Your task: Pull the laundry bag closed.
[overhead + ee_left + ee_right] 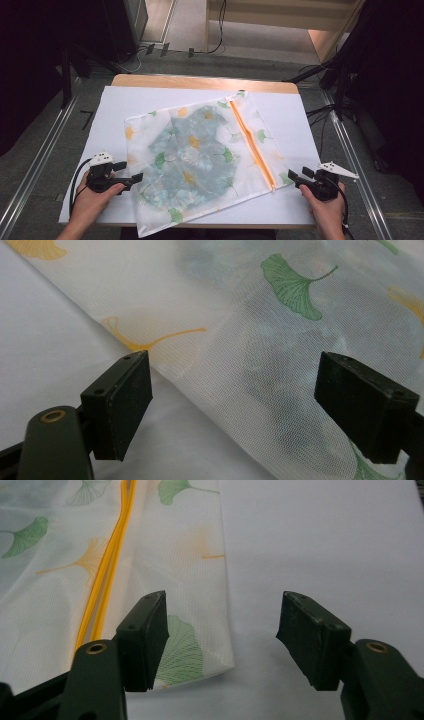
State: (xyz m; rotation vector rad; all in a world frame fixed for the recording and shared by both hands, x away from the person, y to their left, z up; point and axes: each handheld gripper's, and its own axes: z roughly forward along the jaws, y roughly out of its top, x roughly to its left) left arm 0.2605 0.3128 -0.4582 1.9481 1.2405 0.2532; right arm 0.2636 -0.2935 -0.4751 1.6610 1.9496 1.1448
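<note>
A white mesh bag printed with green and yellow ginkgo leaves lies flat on the table, a blue-green patterned cloth showing through it. An orange zipper runs along its right side. My left gripper rests at the bag's left edge, open, its jaws wide apart over the mesh bag with nothing between the pads. My right gripper sits just off the bag's near right corner, open; that corner of the mesh bag lies by the left jaw, the orange zipper farther left.
A white sheet covers the wooden table, whose far edge shows bare. The bag's near corner hangs past the table's front edge. Metal rails run along the floor on both sides, and cables lie beyond the table.
</note>
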